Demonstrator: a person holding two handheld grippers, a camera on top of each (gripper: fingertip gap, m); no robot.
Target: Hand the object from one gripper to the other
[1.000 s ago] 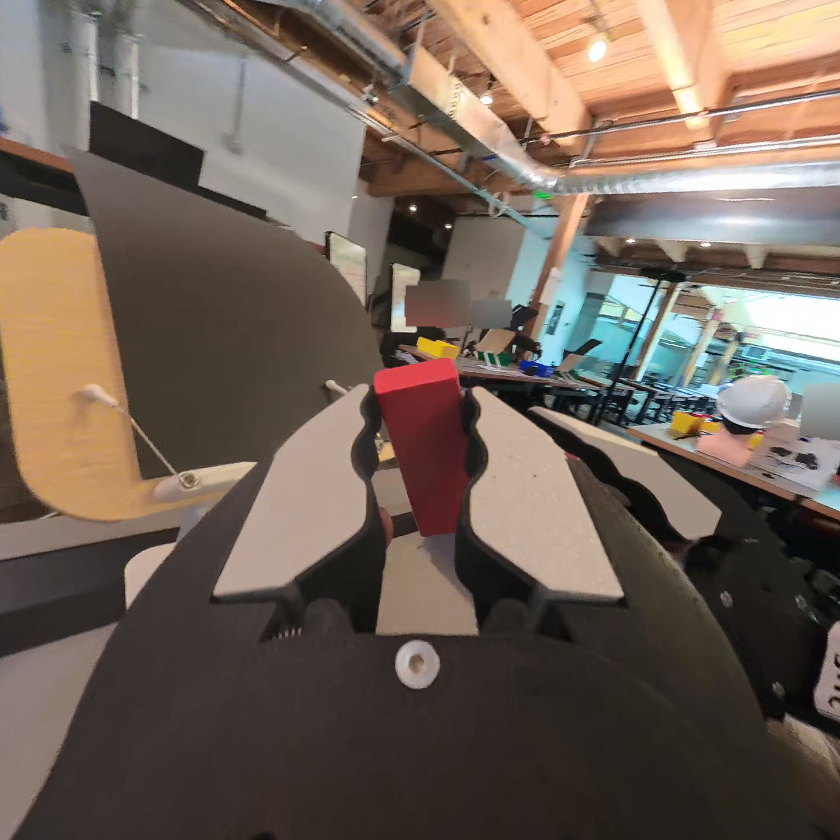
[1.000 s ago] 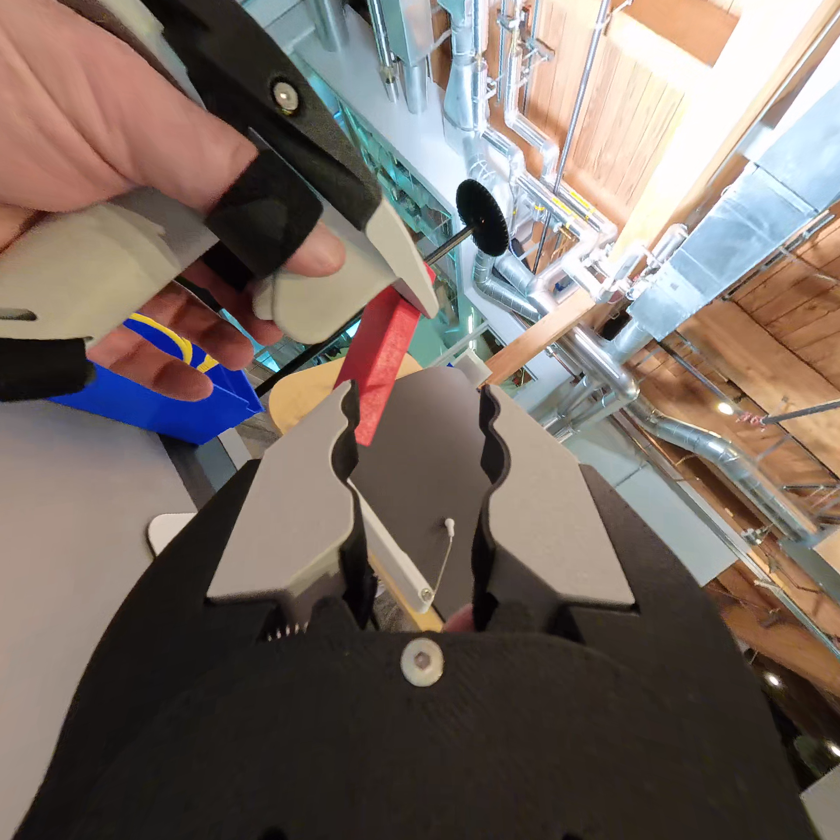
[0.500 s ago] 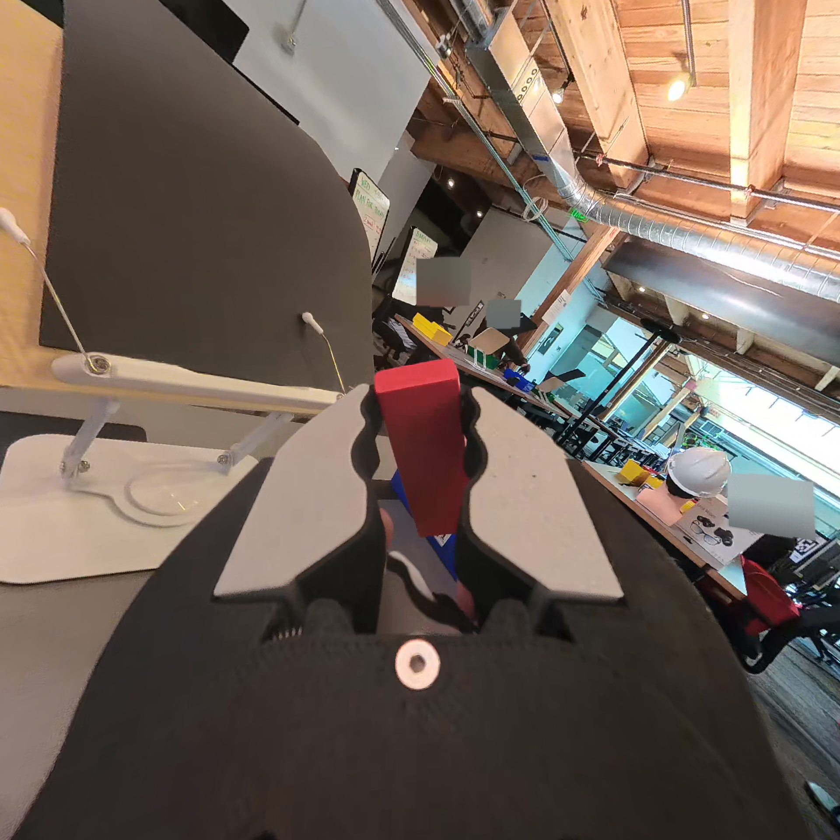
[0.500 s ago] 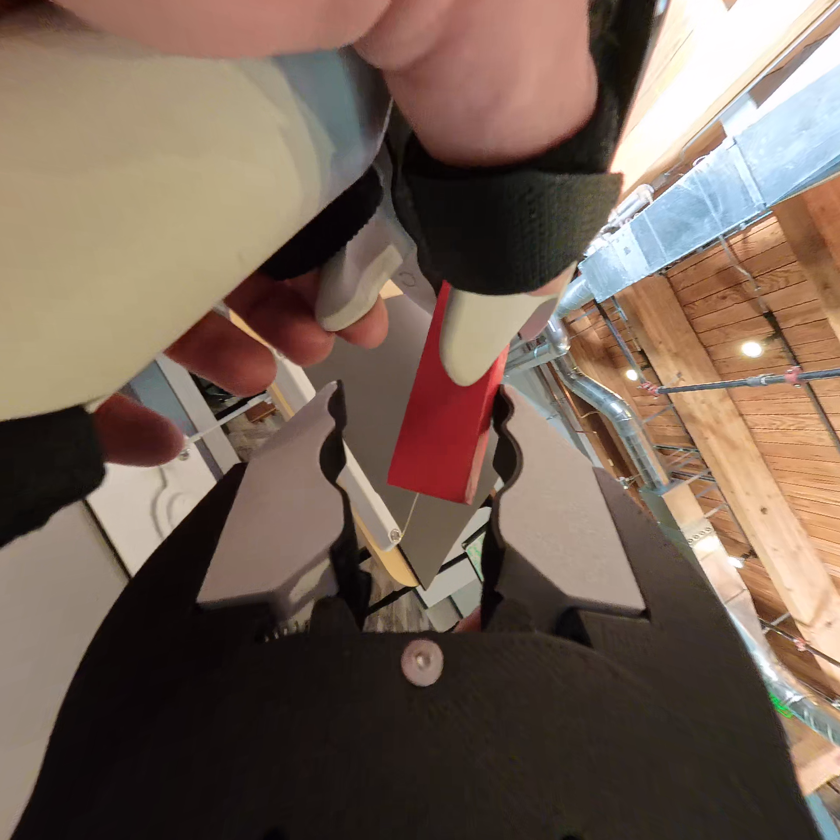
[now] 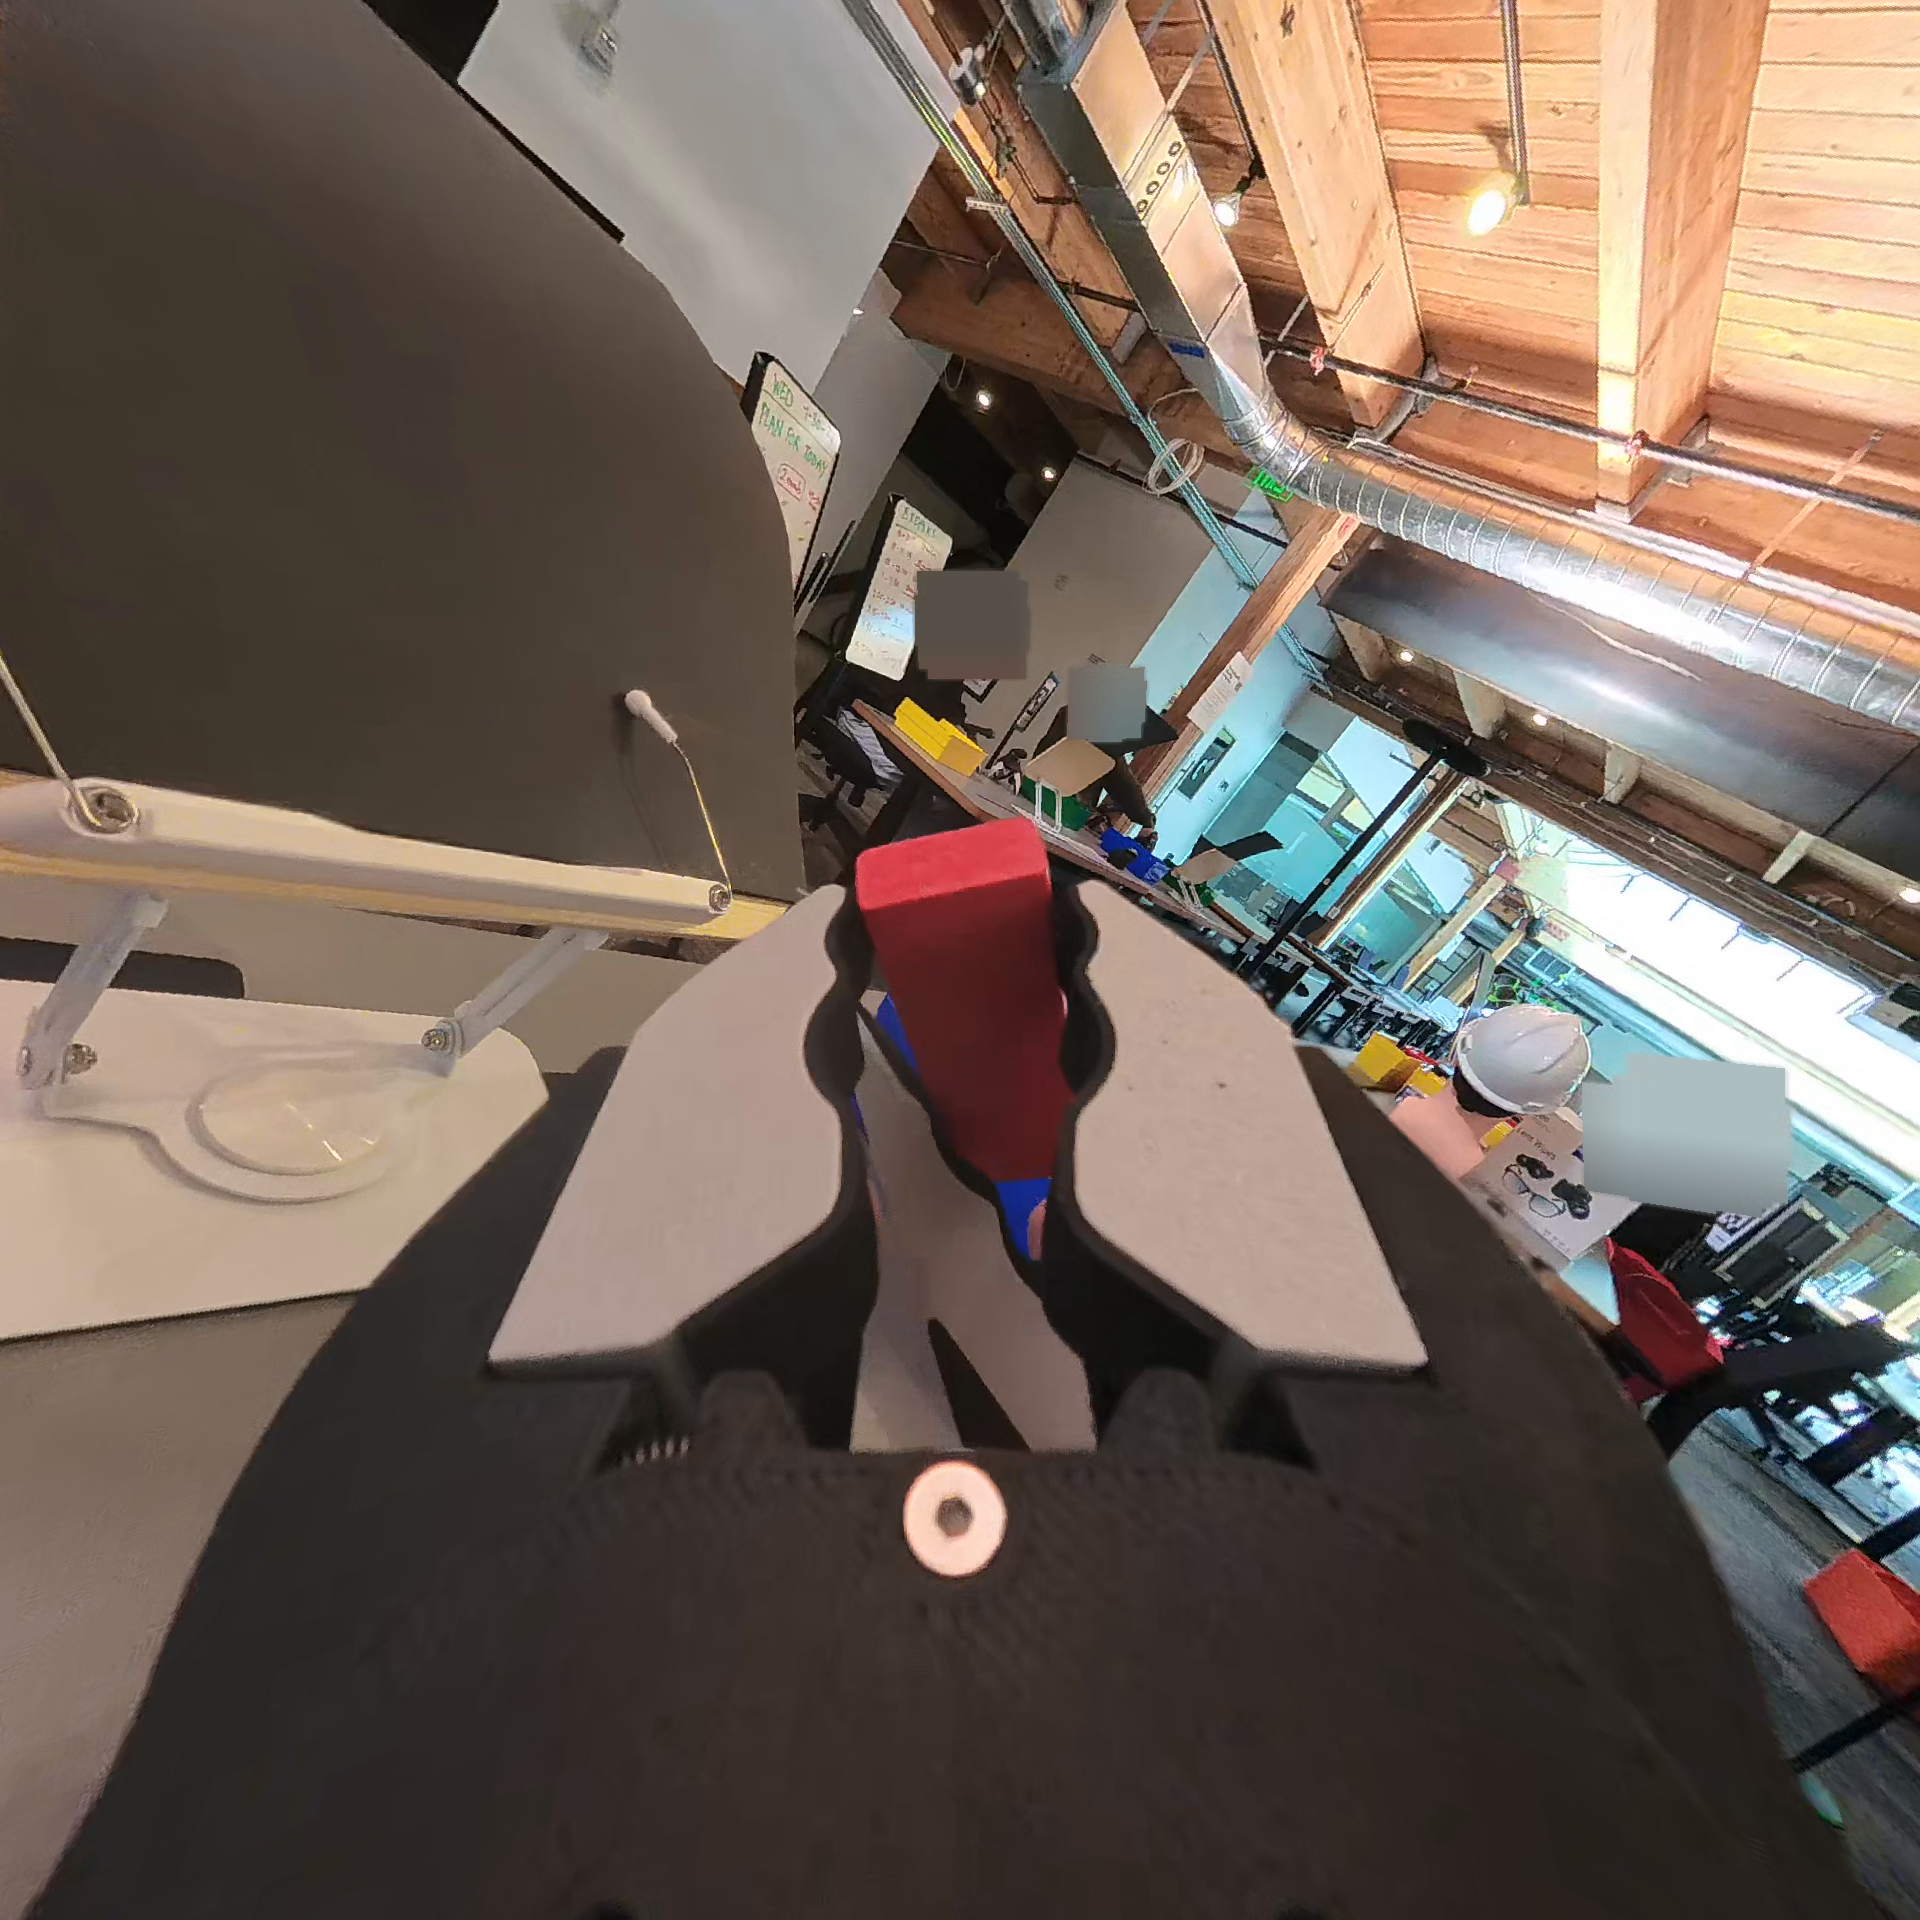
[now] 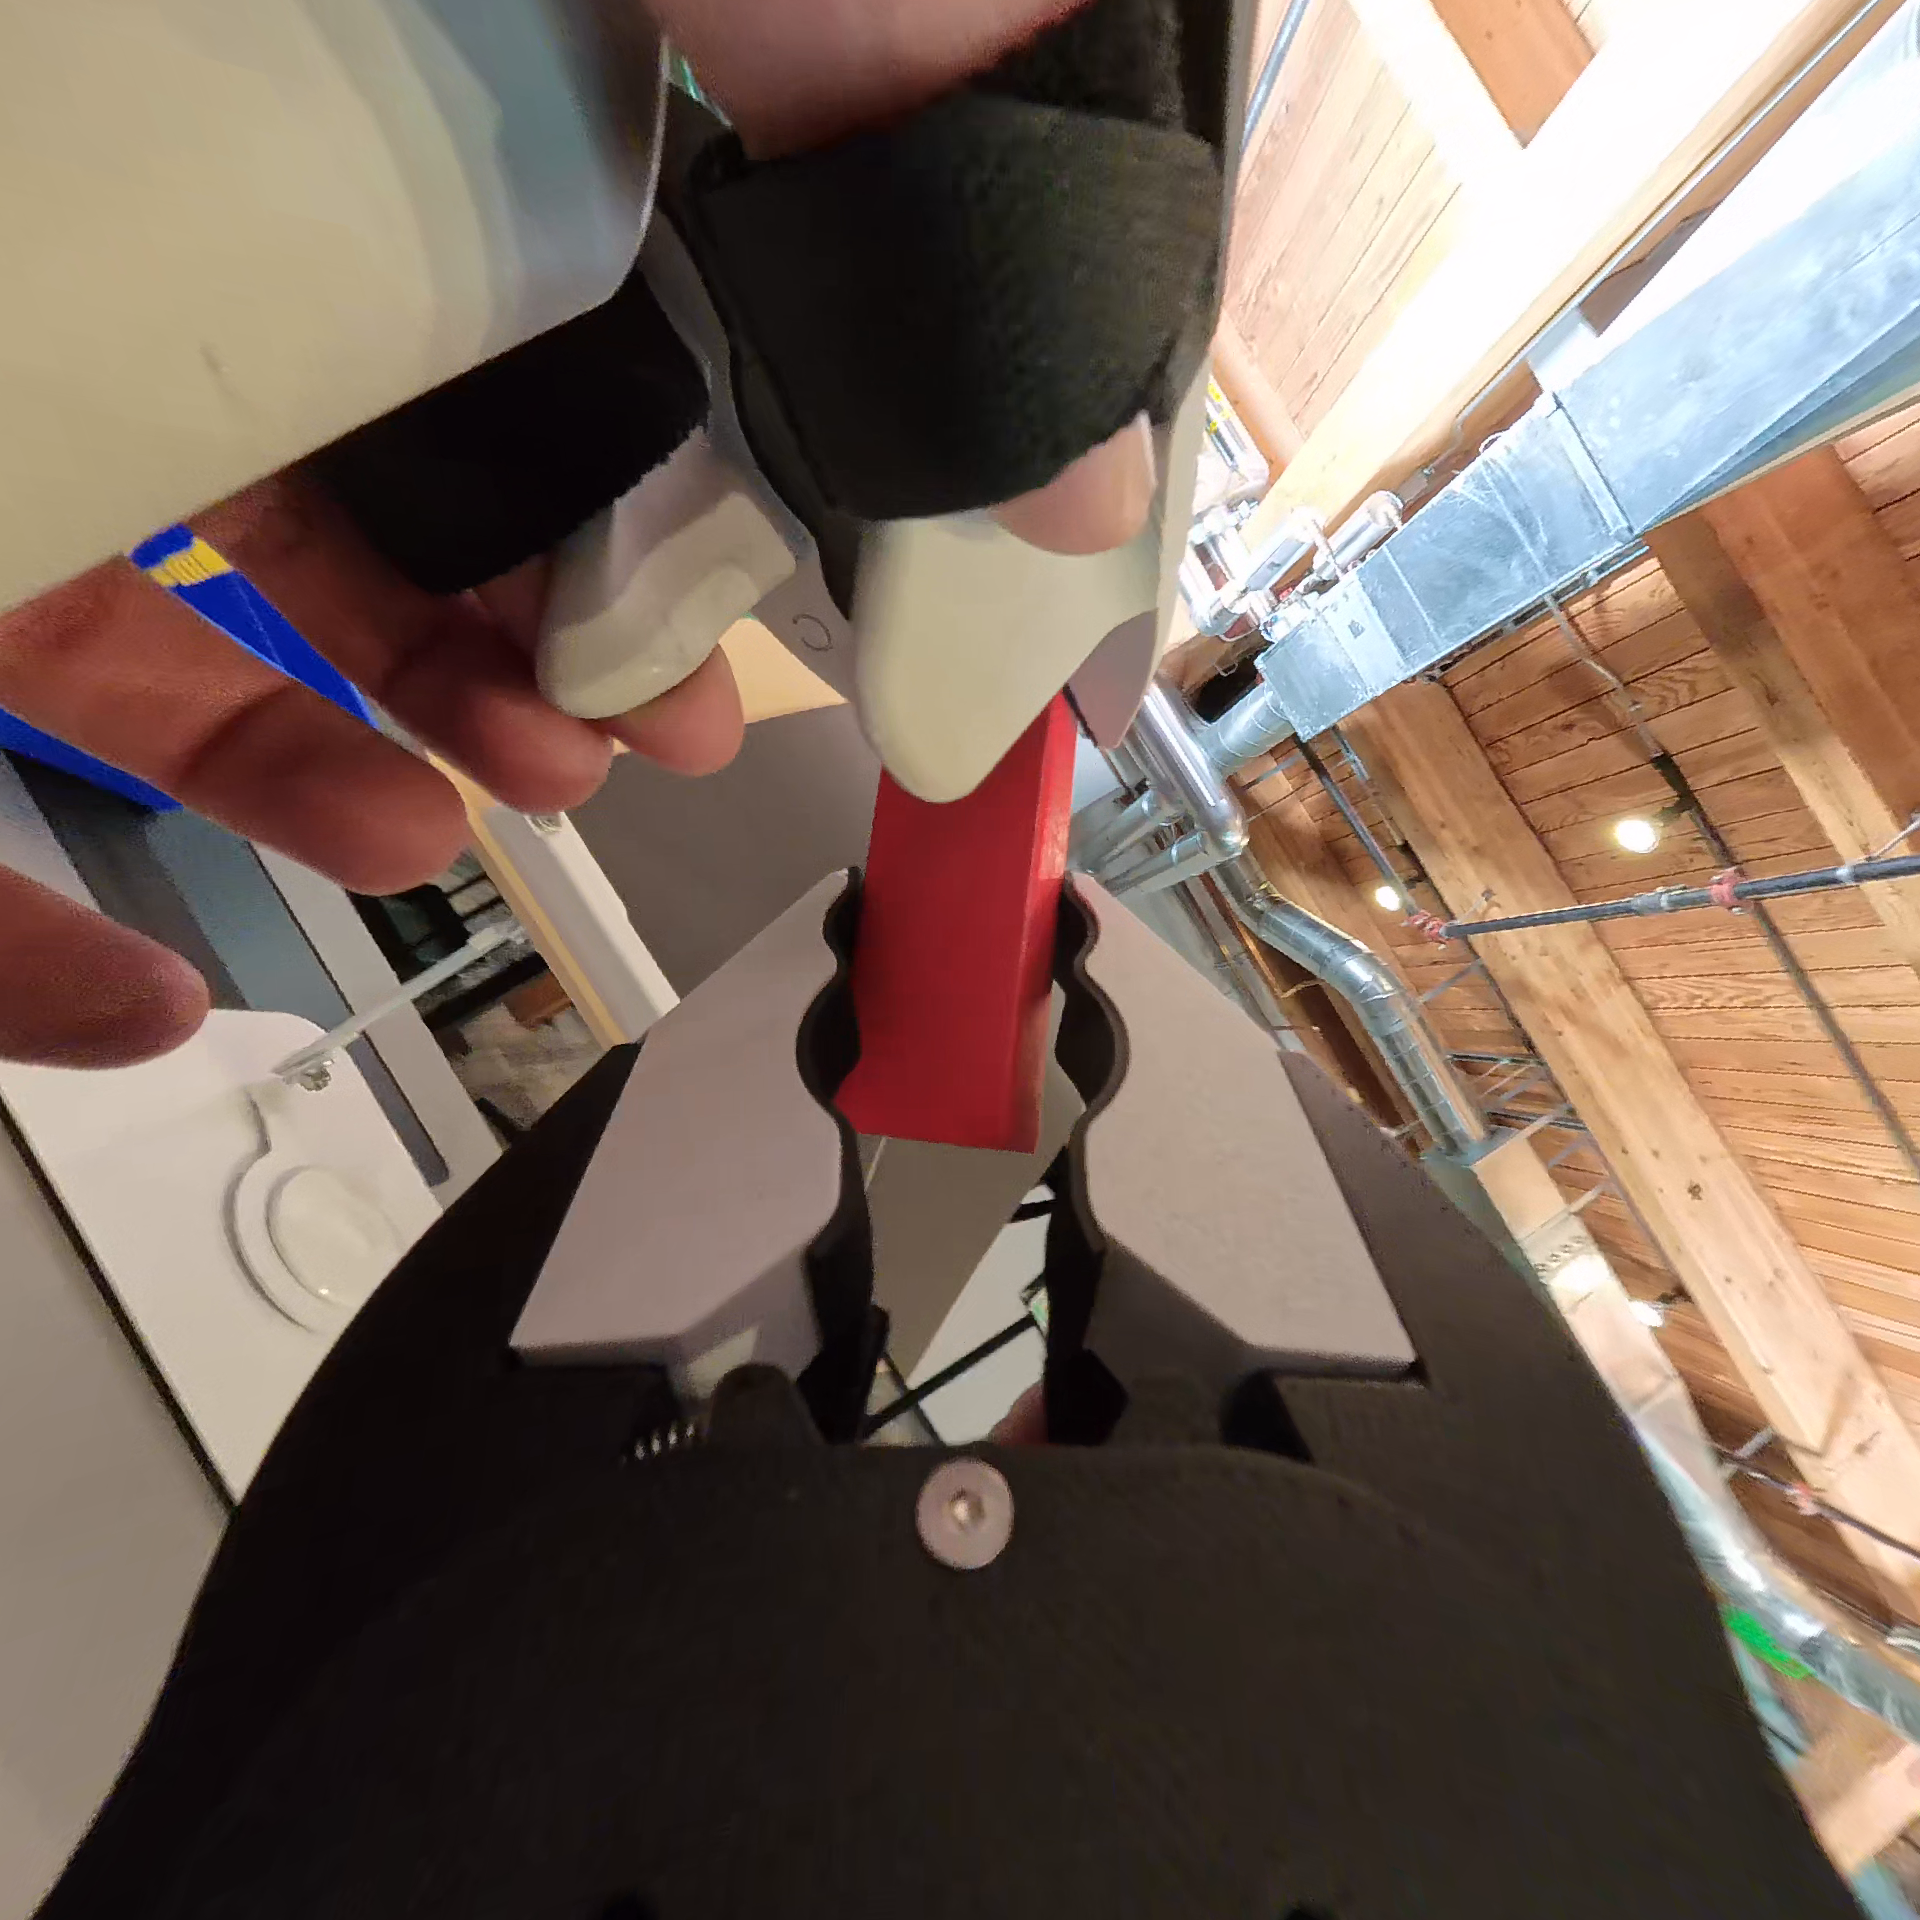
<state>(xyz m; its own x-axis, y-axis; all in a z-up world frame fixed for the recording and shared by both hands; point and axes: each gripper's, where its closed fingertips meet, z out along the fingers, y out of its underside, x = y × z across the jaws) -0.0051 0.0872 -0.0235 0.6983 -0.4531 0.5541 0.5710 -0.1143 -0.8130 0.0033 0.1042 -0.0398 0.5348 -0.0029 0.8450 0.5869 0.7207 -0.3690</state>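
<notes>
Closing since a half-second ago: right gripper (image 6: 961, 997), its fingers now pinching the red block's (image 6: 951, 997) lower end. Left gripper (image 5: 961, 997) is holding the block's upper end, directly above. Block: probably light, rigid; flat sides are offering the surest hold.

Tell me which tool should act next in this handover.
Left. The right tool already has its fingers pressed on the lower end of the red block, while the left tool clamps the other end, so the left one opening would likely complete the transfer.
</notes>
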